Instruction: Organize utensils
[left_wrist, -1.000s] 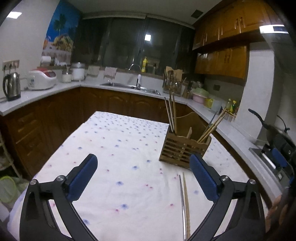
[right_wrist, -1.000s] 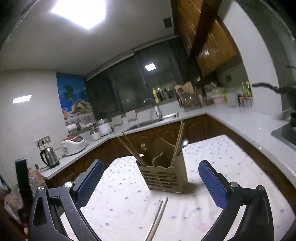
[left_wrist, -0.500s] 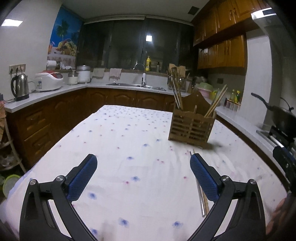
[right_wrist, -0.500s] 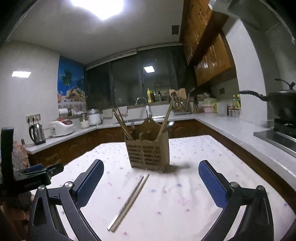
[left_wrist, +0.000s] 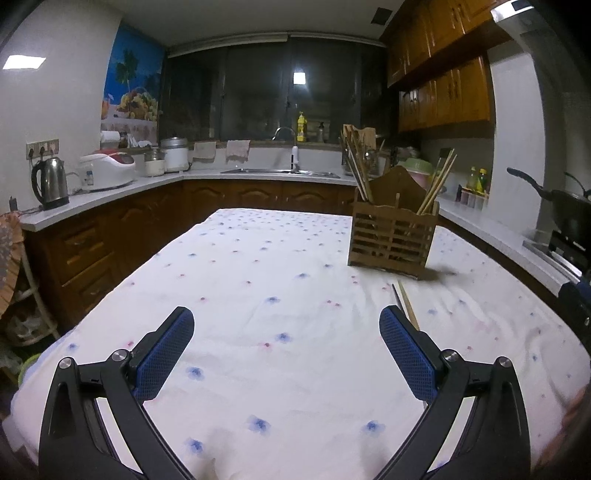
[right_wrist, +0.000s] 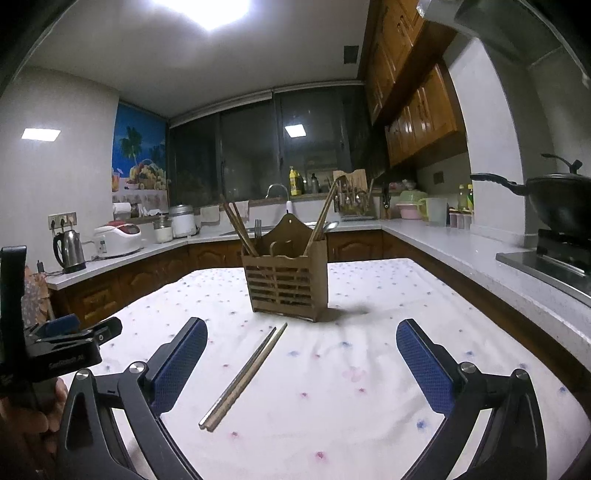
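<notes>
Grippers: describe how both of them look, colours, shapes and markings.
The left gripper and right gripper look alike: black angular frames with triangular cut-outs, silver round bolts at the joints, and flat blue fingers with a fine mesh texture. Seen from the right wrist, the left one's black side carries small pale lettering, too blurred to read.

**Dim kitchen at night**

A ceiling light (right_wrist: 225, 7) is glaring over white walls. Dark windows (left_wrist: 258, 103) are reflecting it above the white counter (left_wrist: 110, 188). Wooden cabinets (right_wrist: 417, 122) are hanging at right; a tropical poster (left_wrist: 133, 77) is brightening the left wall.
</notes>
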